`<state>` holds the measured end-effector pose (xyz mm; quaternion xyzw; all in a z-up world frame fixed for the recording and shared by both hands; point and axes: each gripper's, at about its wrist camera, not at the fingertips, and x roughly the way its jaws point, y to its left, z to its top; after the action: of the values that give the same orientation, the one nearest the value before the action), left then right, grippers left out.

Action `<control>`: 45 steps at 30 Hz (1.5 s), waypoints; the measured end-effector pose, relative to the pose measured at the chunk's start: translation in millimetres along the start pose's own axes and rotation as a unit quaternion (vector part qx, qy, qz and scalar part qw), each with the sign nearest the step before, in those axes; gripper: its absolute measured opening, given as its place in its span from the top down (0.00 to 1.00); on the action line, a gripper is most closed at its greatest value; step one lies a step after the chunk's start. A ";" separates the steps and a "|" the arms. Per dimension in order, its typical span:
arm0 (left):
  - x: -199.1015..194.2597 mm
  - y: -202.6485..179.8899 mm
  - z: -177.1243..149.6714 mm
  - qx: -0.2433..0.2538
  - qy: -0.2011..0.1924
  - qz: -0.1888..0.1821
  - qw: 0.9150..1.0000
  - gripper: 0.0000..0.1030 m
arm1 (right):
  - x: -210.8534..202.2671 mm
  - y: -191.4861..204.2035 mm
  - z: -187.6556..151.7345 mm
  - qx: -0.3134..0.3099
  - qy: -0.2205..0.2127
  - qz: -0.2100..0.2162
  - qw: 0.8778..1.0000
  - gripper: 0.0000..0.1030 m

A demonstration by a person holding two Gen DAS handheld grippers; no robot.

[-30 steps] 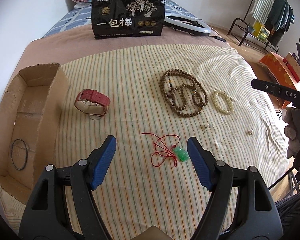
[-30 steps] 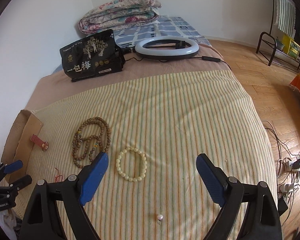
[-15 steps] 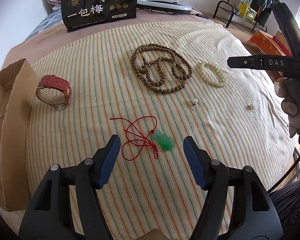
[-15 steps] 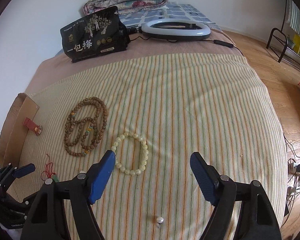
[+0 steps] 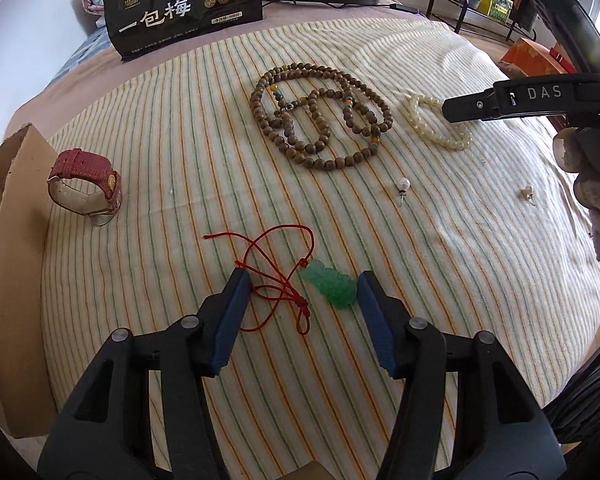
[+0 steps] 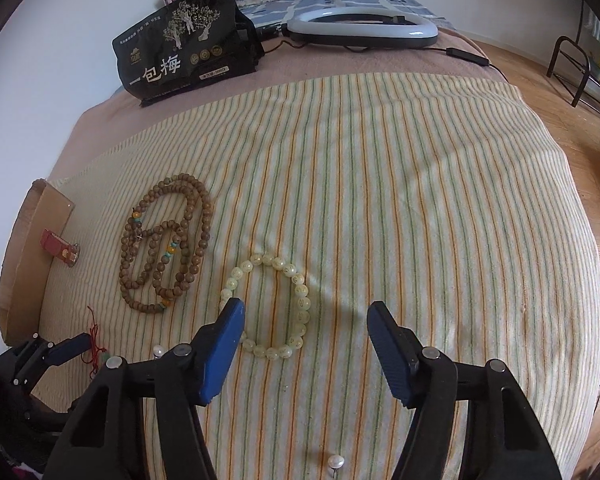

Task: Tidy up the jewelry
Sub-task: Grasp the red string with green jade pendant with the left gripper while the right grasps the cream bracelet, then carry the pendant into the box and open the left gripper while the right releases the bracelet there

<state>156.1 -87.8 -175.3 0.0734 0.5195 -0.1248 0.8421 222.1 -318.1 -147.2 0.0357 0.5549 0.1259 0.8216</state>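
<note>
Two pairs of tongs point steeply down at the striped bedspread (image 6: 380, 168), and both are closing with nothing pinched yet. Your left tongs (image 5: 298, 280) straddle the green carved jade pendant (image 5: 332, 284) and its tangled red cord (image 5: 276, 276): the pendant lies just inside the right-hand blue pad, the cord's knot nearer the left-hand one, and neither pad presses on anything. The pendant's long axis runs slantwise across the gap, so the pads would meet it partly end-on; the cord loops trail off up and to the left.

Your right tongs (image 6: 304, 308) hover over the pale cream bead bracelet (image 6: 274, 308), a flat ring on the cloth. Its left arc sits right at the left-hand pad, while the right-hand pad stands well clear of the ring over bare cloth. To my eye the bracelet lies left of centre in that gap.

Farther out lie the long brown wooden bead necklace (image 5: 320, 114), two small pearl stud earrings (image 5: 403, 185) (image 5: 527, 190) and a red-strapped wristwatch (image 5: 86, 184) just beside the open cardboard box (image 5: 16, 280) at the left edge. The left hand is much the nearer to that box.
</note>
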 end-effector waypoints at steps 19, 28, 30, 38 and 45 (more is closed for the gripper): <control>-1.1 16.5 1.9 -0.025 -0.004 0.000 1.000 0.77 | 14.0 2.5 2.5 -0.025 0.013 -0.044 0.999 0.88; -3.6 27.4 0.7 -0.050 -0.002 -0.016 0.999 0.82 | 9.9 5.4 3.4 -0.023 0.004 -0.032 0.999 0.95; -5.0 29.8 -0.1 -0.055 -0.002 -0.018 0.998 0.82 | 6.7 6.5 4.1 -0.023 -0.001 -0.028 0.999 0.95; -12.4 39.7 -2.0 -0.074 -0.005 -0.017 0.997 0.82 | -7.7 16.8 6.8 -0.038 -0.024 -0.021 0.999 0.95; -27.7 49.3 2.0 -0.095 -0.023 -0.024 0.995 0.83 | -25.5 22.8 8.5 -0.040 -0.047 -0.009 0.998 0.95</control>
<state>160.0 -37.3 -149.9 -0.0224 0.5109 -0.0966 0.8539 217.2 -301.7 -116.4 0.0031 0.5100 0.1387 0.8489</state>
